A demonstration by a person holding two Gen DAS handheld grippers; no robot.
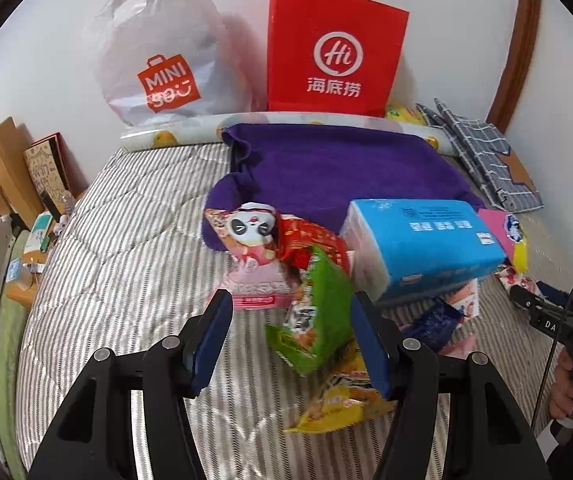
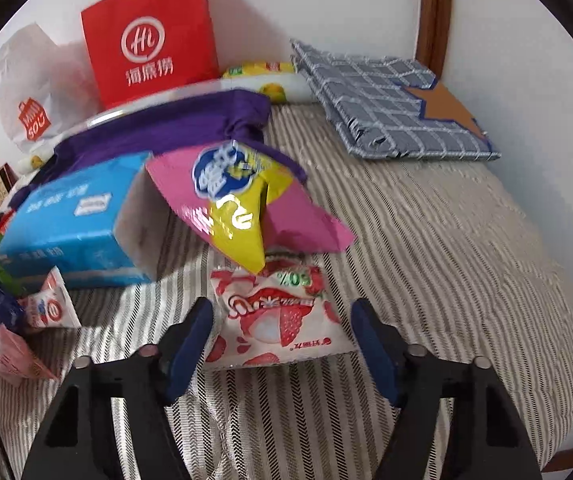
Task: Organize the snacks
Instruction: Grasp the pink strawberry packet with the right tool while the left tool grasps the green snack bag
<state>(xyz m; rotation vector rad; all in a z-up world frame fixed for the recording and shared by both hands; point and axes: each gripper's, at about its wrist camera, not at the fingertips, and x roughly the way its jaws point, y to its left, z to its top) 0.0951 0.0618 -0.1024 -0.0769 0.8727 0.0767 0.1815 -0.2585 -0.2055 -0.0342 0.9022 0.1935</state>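
Both grippers gape: right gripper (image 2: 280,344) straddles the strawberry packet (image 2: 276,320), long axis across its jaws; left gripper (image 1: 290,340) frames the green packet (image 1: 314,316) just ahead

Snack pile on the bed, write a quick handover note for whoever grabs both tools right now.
Left tool: open, empty, fingers either side of the green snack bag.
Right tool: open, empty, straddling the strawberry packet.
Snacks lie loose on the striped bedspread around the blue tissue pack; the pink and yellow bag sits behind the strawberry packet.
Done: nothing visibly sorted.
Left: grasp and sort every packet.
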